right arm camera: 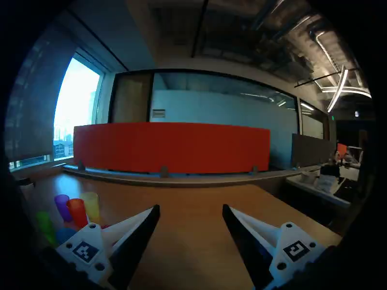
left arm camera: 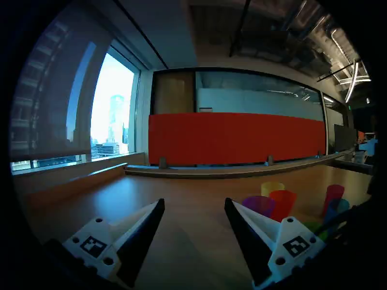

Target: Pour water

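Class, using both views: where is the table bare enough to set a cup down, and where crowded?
Free: the brown wooden tabletop ahead of the left gripper, up to the red partition panel, and ahead of the right gripper. Crowded: the cluster of coloured plastic cups, right of the left gripper.

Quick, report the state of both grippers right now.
Left gripper: open, holding nothing.
Right gripper: open, holding nothing.

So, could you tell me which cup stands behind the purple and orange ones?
The yellow cup, rearmost of that trio, behind the purple cup and orange cup.
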Tool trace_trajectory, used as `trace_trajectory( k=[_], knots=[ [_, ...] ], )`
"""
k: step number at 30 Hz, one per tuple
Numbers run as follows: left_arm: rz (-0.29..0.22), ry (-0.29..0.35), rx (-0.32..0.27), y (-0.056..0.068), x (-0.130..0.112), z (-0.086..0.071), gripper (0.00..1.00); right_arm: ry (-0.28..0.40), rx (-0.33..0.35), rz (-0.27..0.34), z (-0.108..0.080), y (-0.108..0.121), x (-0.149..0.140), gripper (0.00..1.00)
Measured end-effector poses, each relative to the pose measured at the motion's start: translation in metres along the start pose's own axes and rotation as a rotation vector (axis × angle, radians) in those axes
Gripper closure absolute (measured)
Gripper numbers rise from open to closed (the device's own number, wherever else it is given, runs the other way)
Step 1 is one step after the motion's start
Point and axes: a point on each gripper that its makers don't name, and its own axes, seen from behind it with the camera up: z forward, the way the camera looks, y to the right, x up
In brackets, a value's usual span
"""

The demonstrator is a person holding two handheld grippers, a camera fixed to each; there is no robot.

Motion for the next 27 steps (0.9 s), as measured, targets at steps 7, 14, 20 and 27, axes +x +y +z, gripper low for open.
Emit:
trace_trajectory(
  k=[7, 14, 20, 27],
  knots=[
    [0.000, 0.000, 0.000, -0.0006, -0.0007, 0.0001, 0.08, 0.009, 0.012, 0.001, 0.0006, -0.0018, 0.0003, 0.00],
    [0.000, 0.000, 0.000, -0.0006, -0.0008, 0.0004, 0.08, 0.031, 0.019, 0.003, -0.0021, 0.0014, 0.0036, 0.00],
    [0.000, 0.000, 0.000, -0.0003, -0.0006, 0.0002, 0.08, 0.050, 0.024, 0.002, -0.0042, 0.0036, 0.0067, 0.00],
    [0.001, -0.001, 0.000, -0.0004, 0.0000, 0.0000, 0.08, 0.068, 0.033, -0.003, -0.0058, 0.0041, 0.0087, 0.00]
  ],
)
